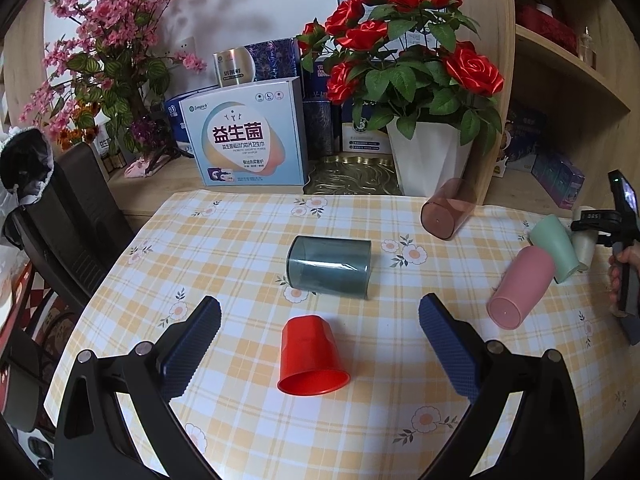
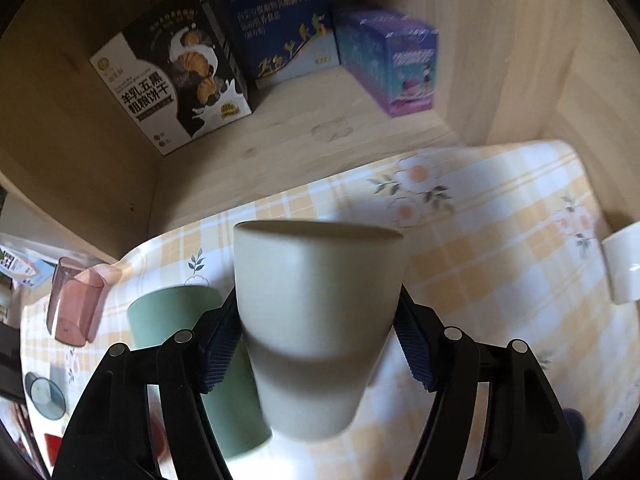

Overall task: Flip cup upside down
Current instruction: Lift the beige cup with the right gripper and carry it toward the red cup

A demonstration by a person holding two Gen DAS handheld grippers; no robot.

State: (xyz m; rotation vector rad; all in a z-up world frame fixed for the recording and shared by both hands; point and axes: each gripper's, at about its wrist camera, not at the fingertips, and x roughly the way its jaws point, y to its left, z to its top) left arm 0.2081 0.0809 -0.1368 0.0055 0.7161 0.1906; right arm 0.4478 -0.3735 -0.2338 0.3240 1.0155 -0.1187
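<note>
My right gripper (image 2: 318,332) is shut on a cream cup (image 2: 316,320), held above the checked tablecloth with its rim pointing away from the camera; the view is blurred. The cream cup (image 1: 585,245) and right gripper (image 1: 596,226) show at the far right in the left wrist view. My left gripper (image 1: 320,320) is open and empty, with a red cup (image 1: 310,354) on its side between its fingers. A grey clear cup (image 1: 329,268), a pink cup (image 1: 520,286), a green cup (image 1: 556,246) and a brown clear cup (image 1: 448,208) lie on their sides.
A white pot of red roses (image 1: 430,160), boxes (image 1: 246,132) and pink blossoms (image 1: 100,60) stand behind the table. A black chair (image 1: 76,216) is at the left. A wooden shelf holds boxes (image 2: 176,68). A white mug (image 2: 624,268) sits at the right table edge.
</note>
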